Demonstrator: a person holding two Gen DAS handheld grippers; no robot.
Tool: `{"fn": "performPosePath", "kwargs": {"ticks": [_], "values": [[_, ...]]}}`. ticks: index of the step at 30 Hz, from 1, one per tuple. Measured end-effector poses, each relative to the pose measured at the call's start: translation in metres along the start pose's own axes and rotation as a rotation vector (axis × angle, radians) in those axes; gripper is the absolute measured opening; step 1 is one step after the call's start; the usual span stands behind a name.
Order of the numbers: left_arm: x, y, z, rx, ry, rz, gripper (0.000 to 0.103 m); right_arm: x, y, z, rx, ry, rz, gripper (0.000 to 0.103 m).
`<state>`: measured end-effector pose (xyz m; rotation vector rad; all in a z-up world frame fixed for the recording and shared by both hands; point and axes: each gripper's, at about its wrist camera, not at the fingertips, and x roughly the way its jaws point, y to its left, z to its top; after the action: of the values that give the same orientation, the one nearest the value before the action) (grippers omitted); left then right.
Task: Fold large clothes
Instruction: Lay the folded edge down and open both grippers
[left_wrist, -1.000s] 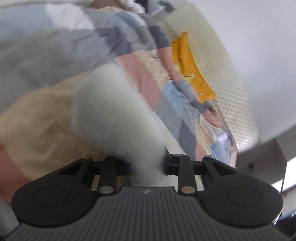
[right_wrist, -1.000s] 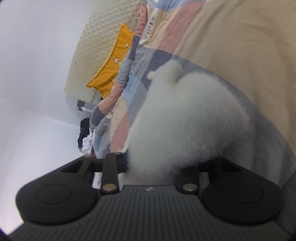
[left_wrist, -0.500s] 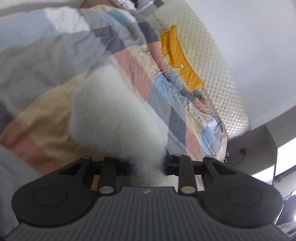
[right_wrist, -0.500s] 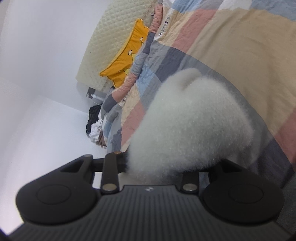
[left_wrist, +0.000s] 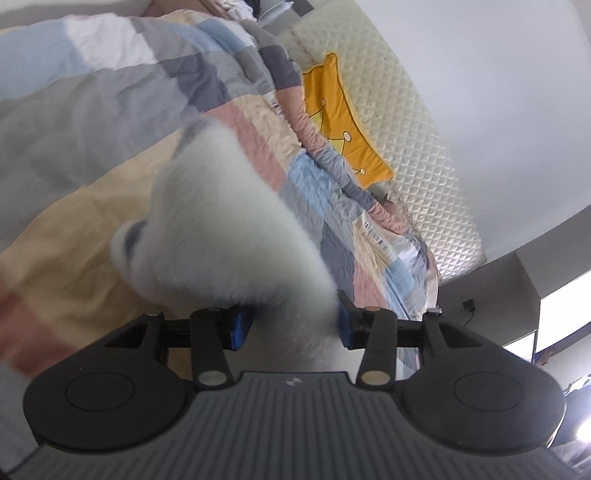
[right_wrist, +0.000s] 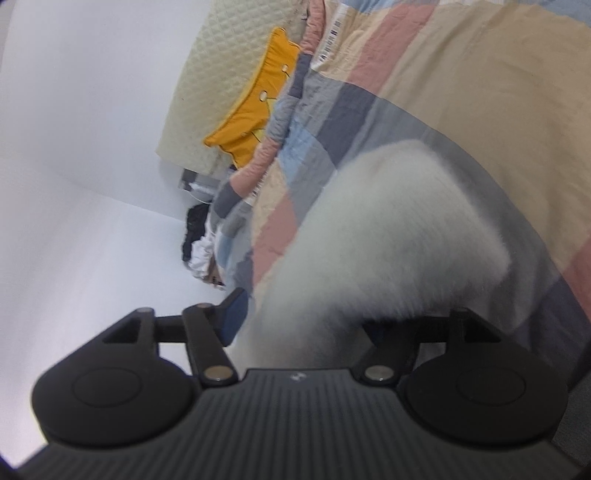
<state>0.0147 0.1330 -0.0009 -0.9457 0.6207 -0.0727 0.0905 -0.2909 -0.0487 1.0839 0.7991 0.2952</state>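
Observation:
A white fluffy garment (left_wrist: 229, 236) bulges up in front of my left gripper (left_wrist: 291, 325), and its fabric runs down between the two blue pads (left_wrist: 242, 326). The left jaws are opening and the pads stand spread at the fabric's sides. In the right wrist view the same fluffy garment (right_wrist: 388, 236) fills the space ahead of my right gripper (right_wrist: 301, 325). Its jaws are opening too. The left pad (right_wrist: 232, 317) stands clear of the fabric, and the other finger is hidden behind it.
Under the garment lies a patchwork bedspread (left_wrist: 74, 206) (right_wrist: 480, 74) of beige, pink, grey and blue squares. A yellow crown cushion (left_wrist: 340, 122) (right_wrist: 258, 110) leans on a cream quilted headboard (left_wrist: 406, 129). A heap of dark and white clothes (right_wrist: 197, 236) lies past the bed's end.
Both pairs of jaws have spread apart around the white fabric. Both views have risen slightly, showing more of the bedspread and headboard. The garment has sagged and a fold shows at its left.

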Motion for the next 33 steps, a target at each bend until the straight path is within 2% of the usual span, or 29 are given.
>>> {"fn": "performPosePath", "kwargs": {"ticks": [5,10,15,20,25,28,33], "values": [[0.035,-0.015,0.02,0.014,-0.017,0.009,0.054,0.019,0.004,0.018,0.017,-0.002,-0.002,0.073],[0.076,-0.023,0.041,0.037,-0.017,0.039,0.056,0.044,0.008,0.037,0.007,0.008,-0.002,0.078],[0.124,-0.032,0.054,0.136,-0.032,0.134,0.056,0.072,0.008,0.056,-0.025,-0.005,-0.021,0.077],[0.176,-0.022,0.066,0.23,-0.035,0.202,0.057,0.104,0.001,0.075,-0.057,-0.021,-0.068,0.076],[0.216,-0.015,0.066,0.406,-0.001,0.249,0.057,0.134,-0.007,0.089,-0.202,-0.035,-0.162,0.074],[0.24,-0.015,0.055,0.54,0.028,0.275,0.057,0.15,-0.003,0.092,-0.295,-0.029,-0.175,0.077],[0.268,-0.009,0.045,0.623,0.048,0.312,0.058,0.177,0.004,0.089,-0.451,0.013,-0.218,0.075]]}}
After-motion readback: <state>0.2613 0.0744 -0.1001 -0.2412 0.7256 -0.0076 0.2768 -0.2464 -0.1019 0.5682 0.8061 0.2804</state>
